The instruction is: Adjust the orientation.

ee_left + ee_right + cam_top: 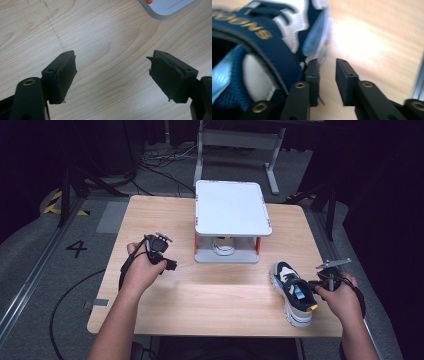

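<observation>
A navy, white and light-blue sneaker (295,292) lies on the wooden table (215,292) at the front right, its toe pointing away from me. My right gripper (315,284) is at the shoe's right side by the heel. In the right gripper view the jaws stand a little apart with bare table between them, right gripper (327,72) open, and its left finger (312,75) rests against the outside of the sneaker's (262,37) padded collar. My left gripper (171,265) hovers over the table's left half, left gripper (112,72) wide open and holding nothing.
A white two-level stand (232,207) with orange posts sits at the table's back middle, with a white round object (223,248) on its lower shelf. A corner of that stand (165,10) shows in the left gripper view. Cables and a metal frame lie on the floor beyond.
</observation>
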Motion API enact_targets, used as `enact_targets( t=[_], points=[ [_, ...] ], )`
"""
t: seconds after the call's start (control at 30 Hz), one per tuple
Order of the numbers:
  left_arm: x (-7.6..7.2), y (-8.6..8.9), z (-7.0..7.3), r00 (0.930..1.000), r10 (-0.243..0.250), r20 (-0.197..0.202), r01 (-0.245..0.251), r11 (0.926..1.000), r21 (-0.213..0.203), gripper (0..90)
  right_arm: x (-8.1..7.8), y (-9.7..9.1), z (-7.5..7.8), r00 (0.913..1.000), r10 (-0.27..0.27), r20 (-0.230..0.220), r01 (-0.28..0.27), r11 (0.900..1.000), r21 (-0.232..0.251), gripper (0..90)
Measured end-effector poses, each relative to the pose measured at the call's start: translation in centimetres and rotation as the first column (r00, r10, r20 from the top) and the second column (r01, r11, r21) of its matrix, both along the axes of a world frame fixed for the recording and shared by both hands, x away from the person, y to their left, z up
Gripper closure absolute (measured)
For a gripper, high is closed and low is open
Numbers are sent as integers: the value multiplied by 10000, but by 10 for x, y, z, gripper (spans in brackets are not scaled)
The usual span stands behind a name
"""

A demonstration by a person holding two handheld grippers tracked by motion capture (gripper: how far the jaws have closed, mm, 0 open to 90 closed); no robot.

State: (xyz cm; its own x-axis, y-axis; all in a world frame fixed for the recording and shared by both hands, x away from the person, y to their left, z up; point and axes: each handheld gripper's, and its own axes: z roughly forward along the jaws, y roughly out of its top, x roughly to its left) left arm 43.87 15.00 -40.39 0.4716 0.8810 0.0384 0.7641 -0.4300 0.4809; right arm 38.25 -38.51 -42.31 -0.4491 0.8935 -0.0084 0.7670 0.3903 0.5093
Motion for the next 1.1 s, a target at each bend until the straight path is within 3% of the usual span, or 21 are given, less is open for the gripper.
enact_targets(
  t=[0.23, 0.37, 0.53, 0.73, 0.83, 0.9, 0.97, 1.03, 1.07, 1.1],
  points=[
    [-2, 3, 0, 10000, 42, 22, -42, 10000, 24, 216, -3, -11, 7, 9990, -409, 193, 418, 9979, -489, 508],
    [-1, 1, -1, 10000, -90, -17, 90, 10000, 42, 216, -10, -16, 21, 9962, -645, 586, 662, 9974, -274, 464],
    [1, -1, -1, 10000, -60, -46, 60, 10000, 21, 216, -34, -19, 57, 9931, -510, 1055, 522, 9986, -87, 445],
    [2, -5, -3, 9998, -159, -107, 159, 9999, 15, 216, -67, -7, 83, 9995, 254, 182, -256, 9996, 107, 430],
    [3, -7, -2, 9997, -237, -82, 238, 9997, 54, 216, -78, 1, 87, 9964, 824, -219, -824, 9966, 12, 411],
    [4, -9, -3, 9996, -264, -119, 265, 9996, 42, 215, -79, 6, 86, 9931, 1151, -230, -1150, 9933, 73, 406],
    [4, -11, -4, 9994, -322, -152, 323, 9995, 71, 215, -74, 9, 84, 9950, 1001, -56, -997, 9935, 553, 410],
    [4, -11, -4, 9993, -344, -158, 346, 9994, 91, 214, -70, 9, 83, 9969, 777, 103, -781, 9952, 588, 428],
    [4, -11, -5, 9992, -349, -188, 351, 9993, 87, 214, -59, 10, 74, 9984, 550, 120, -551, 9985, 57, 481],
    [4, -10, -5, 9992, -356, -192, 358, 9993, 103, 214, -55, 10, 70, 9988, 494, 70, -494, 9988, 7, 510]
  ],
)
